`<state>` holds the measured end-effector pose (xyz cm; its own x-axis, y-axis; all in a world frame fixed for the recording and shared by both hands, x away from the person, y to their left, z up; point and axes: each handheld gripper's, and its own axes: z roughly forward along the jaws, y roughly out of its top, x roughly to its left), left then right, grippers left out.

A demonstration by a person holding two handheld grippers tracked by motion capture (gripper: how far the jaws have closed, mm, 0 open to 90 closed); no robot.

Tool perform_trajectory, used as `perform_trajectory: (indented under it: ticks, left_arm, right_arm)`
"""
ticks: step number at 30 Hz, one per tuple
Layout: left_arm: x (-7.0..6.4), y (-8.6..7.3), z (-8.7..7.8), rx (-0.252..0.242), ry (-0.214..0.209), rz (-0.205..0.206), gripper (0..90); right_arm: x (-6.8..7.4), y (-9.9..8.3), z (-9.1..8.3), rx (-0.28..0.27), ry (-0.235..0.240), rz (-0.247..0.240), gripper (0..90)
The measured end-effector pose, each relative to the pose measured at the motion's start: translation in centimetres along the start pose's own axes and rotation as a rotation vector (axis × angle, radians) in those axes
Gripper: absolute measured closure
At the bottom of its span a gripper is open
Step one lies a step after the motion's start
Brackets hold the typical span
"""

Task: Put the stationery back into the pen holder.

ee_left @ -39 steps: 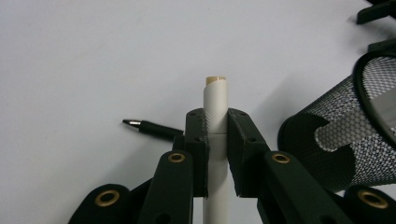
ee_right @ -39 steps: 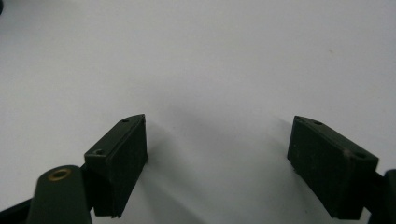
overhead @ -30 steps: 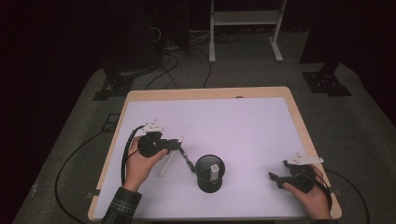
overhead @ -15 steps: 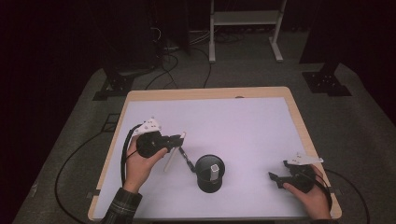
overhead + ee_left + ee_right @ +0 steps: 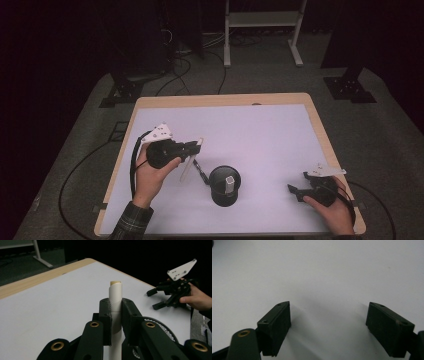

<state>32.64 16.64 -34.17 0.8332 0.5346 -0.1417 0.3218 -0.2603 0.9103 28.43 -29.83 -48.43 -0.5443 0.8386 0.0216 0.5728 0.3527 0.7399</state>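
Left tongs (image 5: 196,148) pinch one white tube (image 5: 190,162) mid-length, held above the table (image 5: 260,125) left of centre. High view: tube slopes down toward the person, its low end just beside a thin black rod (image 5: 200,170) lying on the table. Left gripper view adds what the high view can't resolve: both jaws pressed flat on the tube (image 5: 115,307), its tan-rimmed tip poking past them, plus the mesh rim of the black holder (image 5: 160,326) under the right jaw.

High view, centre: one round black holder (image 5: 224,185) on the table, one white piece (image 5: 229,182) standing in it.

Right tongs (image 5: 296,190) sit low at the table's near right edge, well apart from the holder. Right gripper view confirms them spread wide (image 5: 328,322), only bare white surface between.

Count: two white pieces, one holder, one rod.
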Motion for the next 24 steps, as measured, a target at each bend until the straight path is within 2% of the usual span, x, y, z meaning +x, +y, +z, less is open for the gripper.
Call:
perform_trajectory:
  ticks: [6, 24]
  left_arm:
    - [-0.8, 0.9, 0.1, -0.020, -0.023, 0.024, 78.9]
    - [-2.5, 2.7, 0.8, -0.067, -0.080, 0.054, 78.9]
  right_arm:
    - [0.0, 0.0, 0.0, 0.000, 0.000, 0.001, 18.8]
    - [0.0, 0.0, 0.0, 0.001, 0.000, 0.002, 18.9]
